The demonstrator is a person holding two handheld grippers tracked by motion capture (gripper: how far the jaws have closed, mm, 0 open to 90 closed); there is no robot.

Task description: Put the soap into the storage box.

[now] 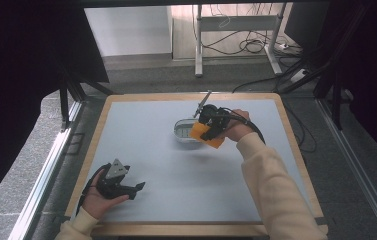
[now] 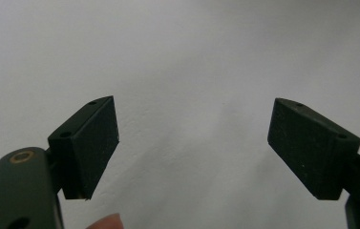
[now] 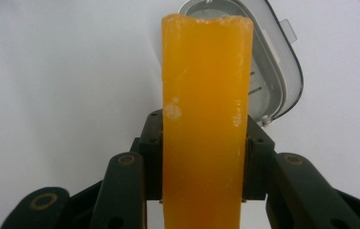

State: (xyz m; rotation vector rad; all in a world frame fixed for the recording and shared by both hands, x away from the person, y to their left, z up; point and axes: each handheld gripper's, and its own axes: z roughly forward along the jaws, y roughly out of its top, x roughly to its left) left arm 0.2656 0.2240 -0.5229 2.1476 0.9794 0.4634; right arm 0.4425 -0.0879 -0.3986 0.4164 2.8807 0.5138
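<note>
Orange sponge [image 3: 206,119] sits clamped between the jaws of my right gripper [image 3: 205,176]; the pads press its two sides and it stands lengthwise out past them. In the high view that gripper [image 1: 210,129] hangs over the near rim of a small metal pan [image 1: 182,131] in the middle of the surface [image 1: 141,150], with the sponge [image 1: 207,135] at the pan's right edge. Whether sponge and pan touch I cannot tell. A handle or lid part [image 1: 202,104] rises tilted from the pan's far side.

Nearer to me, my left gripper [image 1: 137,188] rests low at the near left of the surface, cradled in the hand [image 1: 101,197]. Its jaws stand wide apart with nothing between them, bare surface [image 2: 187,71] beyond.

My judgement: the step in hand is bringing the sponge to the pan, to wipe it or set it inside. The next move calls for lowering the sponge past the rim without tipping the light pan, grip kept firm. The left gripper is free to steady the pan.
</note>
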